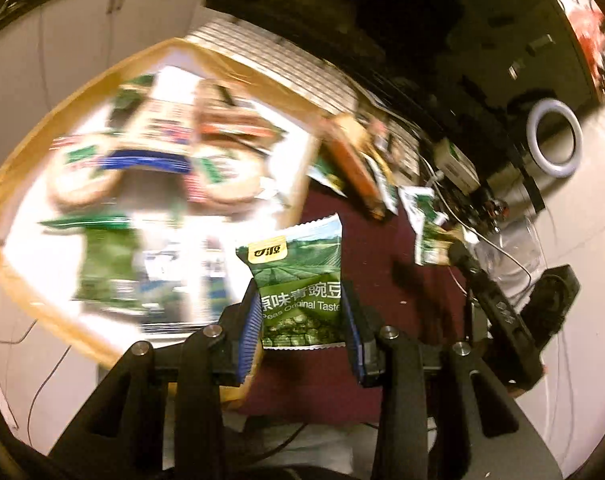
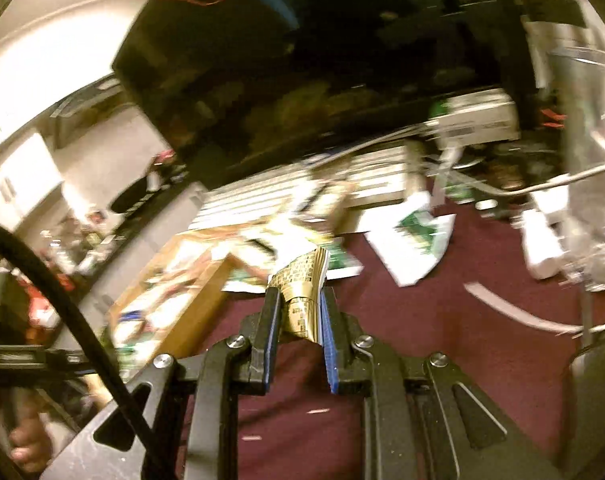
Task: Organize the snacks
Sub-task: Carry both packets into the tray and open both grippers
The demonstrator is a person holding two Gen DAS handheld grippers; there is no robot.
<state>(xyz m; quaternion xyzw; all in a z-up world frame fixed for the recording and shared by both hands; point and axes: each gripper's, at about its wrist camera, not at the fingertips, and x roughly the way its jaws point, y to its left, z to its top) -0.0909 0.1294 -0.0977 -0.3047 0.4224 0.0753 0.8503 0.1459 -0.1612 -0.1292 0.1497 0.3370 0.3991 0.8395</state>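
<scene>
Left wrist view: the left gripper (image 1: pixel 302 312) is clamped on a green pea packet (image 1: pixel 298 284), held upright, long axis vertical, logo end pointing away, just beside the wooden tray (image 1: pixel 294 184) of blurred snacks. Release is best made low over bare tray floor.

Right wrist view: the right gripper (image 2: pixel 300 312) is closed on a gold packet (image 2: pixel 302 288), crumpled, long axis along the fingers, above the maroon cloth (image 2: pixel 422 340).
</scene>
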